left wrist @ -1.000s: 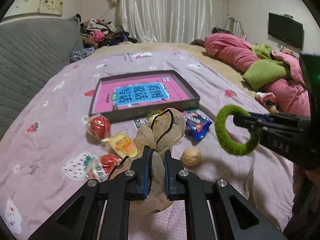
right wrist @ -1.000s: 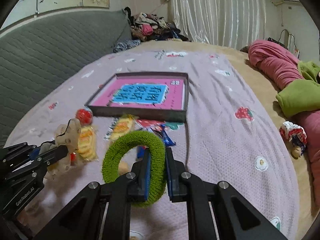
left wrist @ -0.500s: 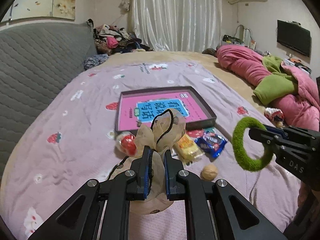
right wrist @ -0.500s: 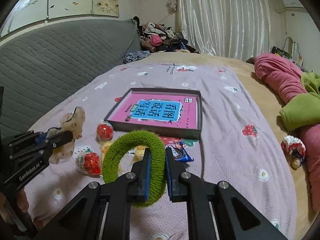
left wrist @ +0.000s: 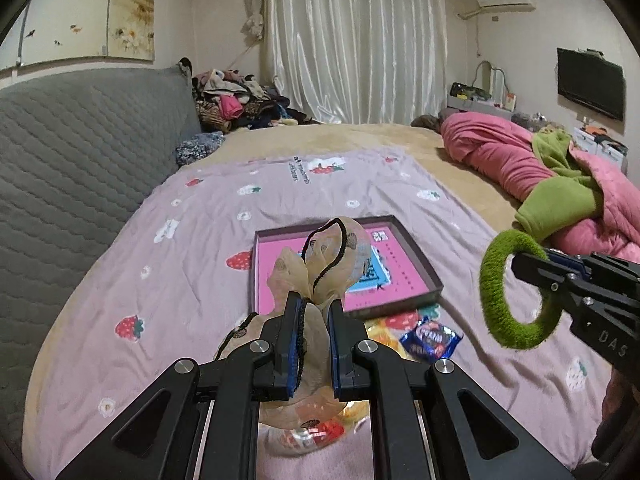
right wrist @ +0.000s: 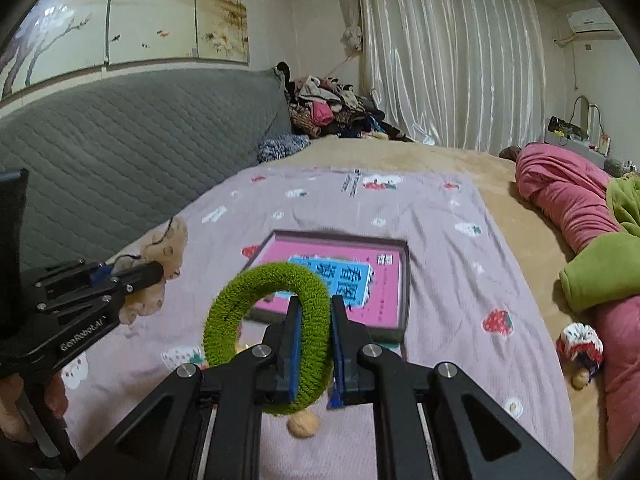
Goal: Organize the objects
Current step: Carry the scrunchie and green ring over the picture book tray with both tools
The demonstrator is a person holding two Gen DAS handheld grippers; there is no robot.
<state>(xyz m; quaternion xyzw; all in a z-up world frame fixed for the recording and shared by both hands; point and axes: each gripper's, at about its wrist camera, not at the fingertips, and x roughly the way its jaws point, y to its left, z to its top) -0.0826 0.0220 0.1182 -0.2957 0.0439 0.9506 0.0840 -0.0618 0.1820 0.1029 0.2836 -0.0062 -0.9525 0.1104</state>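
Observation:
My left gripper (left wrist: pixel 314 304) is shut on a beige sheer fabric piece with black trim (left wrist: pixel 332 248), held above the bed. It also shows at the left of the right wrist view, the left gripper (right wrist: pixel 156 270) pinching that fabric (right wrist: pixel 172 240). My right gripper (right wrist: pixel 316 308) is shut on a fuzzy green ring (right wrist: pixel 224 320); in the left wrist view the ring (left wrist: pixel 490 280) hangs from the right gripper (left wrist: pixel 520 266) at the right. Below and ahead lies a dark-rimmed shallow box (left wrist: pixel 420 264) with a pink and blue printed bottom, its rim (right wrist: pixel 406 280) in both views.
Snack packets lie on the lilac strawberry-print sheet before the box: a blue wrapper (left wrist: pixel 430 338), a red-and-clear packet (left wrist: pixel 316 432), a walnut (right wrist: pixel 304 426). A pink and green quilt (left wrist: pixel 520 160) fills the right. A grey quilted headboard (left wrist: pixel 80 160) is left, a clothes pile (left wrist: pixel 236 104) behind.
Both grippers have risen with their loads still held. The box and snacks have slid lower in both views, and more of the room's back wall shows.

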